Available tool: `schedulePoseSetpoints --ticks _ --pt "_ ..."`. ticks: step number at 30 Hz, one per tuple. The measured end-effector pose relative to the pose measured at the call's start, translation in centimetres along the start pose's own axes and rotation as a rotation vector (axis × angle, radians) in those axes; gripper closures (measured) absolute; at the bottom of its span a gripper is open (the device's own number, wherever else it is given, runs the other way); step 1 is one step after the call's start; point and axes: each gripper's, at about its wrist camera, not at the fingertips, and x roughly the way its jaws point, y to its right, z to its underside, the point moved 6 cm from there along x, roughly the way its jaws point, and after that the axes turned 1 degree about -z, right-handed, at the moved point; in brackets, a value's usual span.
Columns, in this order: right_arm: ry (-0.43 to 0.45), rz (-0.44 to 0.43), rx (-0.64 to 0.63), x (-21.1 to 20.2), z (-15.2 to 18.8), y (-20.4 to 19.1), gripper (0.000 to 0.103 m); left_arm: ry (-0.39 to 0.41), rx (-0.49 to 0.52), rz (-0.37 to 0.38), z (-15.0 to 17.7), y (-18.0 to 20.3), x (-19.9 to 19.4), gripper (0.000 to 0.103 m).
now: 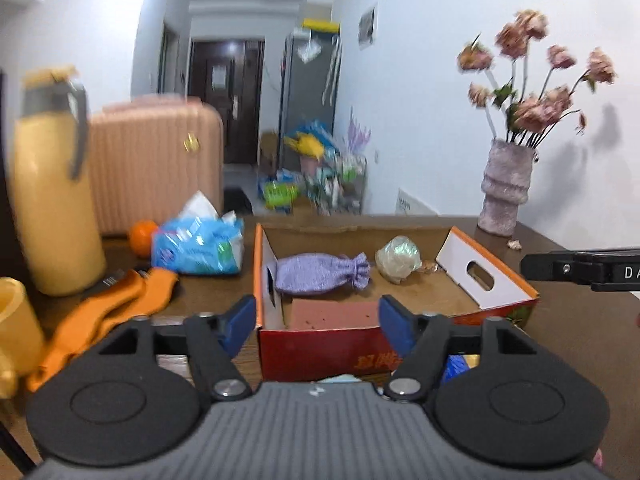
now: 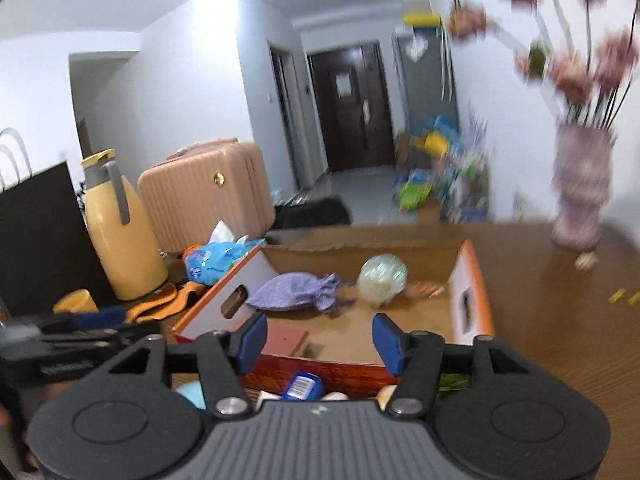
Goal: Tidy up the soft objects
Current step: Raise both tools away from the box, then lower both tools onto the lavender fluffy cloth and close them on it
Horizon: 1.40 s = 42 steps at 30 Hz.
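The lilac drawstring pouch (image 1: 320,278) was seen lying on its side on the floor of the open cardboard box (image 1: 486,276), in the box's left half, its long axis running across the view with the gathered neck turned toward the right wall. Just beside that neck, nearer mid-box, a pale wrapped bundle (image 1: 398,260) rested, and a flat pink pad (image 1: 332,314) lay against the near wall, below the pouch. Both grippers were held short of the box's near edge, apart from everything in it. The left gripper (image 1: 318,324) was shown with its blue pads spread and nothing between them; the pouch lay straight ahead of it, slightly left of centre. The right gripper (image 2: 320,342) was likewise spread and empty, the pouch (image 2: 298,292) lying ahead and to its left, the bundle (image 2: 382,278) ahead and slightly right. The left gripper was therefore judged the better placed for the pouch, its jaws aligned along the pouch's length, not across it. Outside the box, on the wooden table (image 1: 580,320), an orange cloth (image 1: 104,316), a blue tissue pack (image 1: 200,244), a yellow flask (image 1: 52,184) and a vase of dried flowers (image 1: 506,184) were recorded.
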Motion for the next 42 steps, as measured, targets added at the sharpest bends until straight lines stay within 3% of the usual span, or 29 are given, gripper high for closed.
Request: schedulePoseSetpoints --ticks 2,4,6,8,13,17,20,24,32,36,42 --pt "0.069 0.032 -0.05 -2.7 0.3 -0.7 0.018 0.055 0.014 -0.004 0.2 0.3 -2.7 0.02" --pt "0.167 0.069 -0.101 -5.7 1.0 -1.5 0.006 0.095 0.01 -0.008 0.6 0.6 -5.5 0.013" --pt "0.242 0.092 -0.137 -8.3 2.1 -2.2 0.0 0.118 0.006 0.005 1.1 0.8 -7.7 0.008" --pt "0.278 0.127 -0.15 -10.6 3.7 -2.6 0.0 0.141 0.0 0.004 2.0 0.9 -9.8 0.004" --pt "0.248 0.167 -0.114 -14.1 8.4 -3.1 0.0 0.172 -0.011 0.001 5.6 2.1 -14.6 0.0" --pt "0.265 0.216 -0.048 -17.7 12.0 -3.0 0.0 0.148 -0.013 0.0 8.5 2.5 -17.2 0.0" --pt "0.267 0.195 -0.011 -20.2 14.3 -3.2 0.0 0.145 -0.017 -0.014 9.9 2.3 -18.9 0.0" --pt "0.283 0.231 -0.037 -22.6 16.2 -4.3 0.0 0.141 -0.04 -0.026 10.5 2.1 -20.1 0.0" --pt "0.245 0.265 -0.115 -21.1 16.6 -6.0 0.0 0.124 -0.056 -0.014 10.9 1.8 -19.4 0.0" --pt "0.198 0.181 -0.07 -19.3 17.1 -5.7 0.0 0.083 -0.073 -0.006 11.9 1.4 -17.8 0.0" --pt "0.126 0.129 0.0 -15.9 16.6 -4.7 0.0 0.016 -0.098 0.025 12.0 1.1 -13.9 0.0"
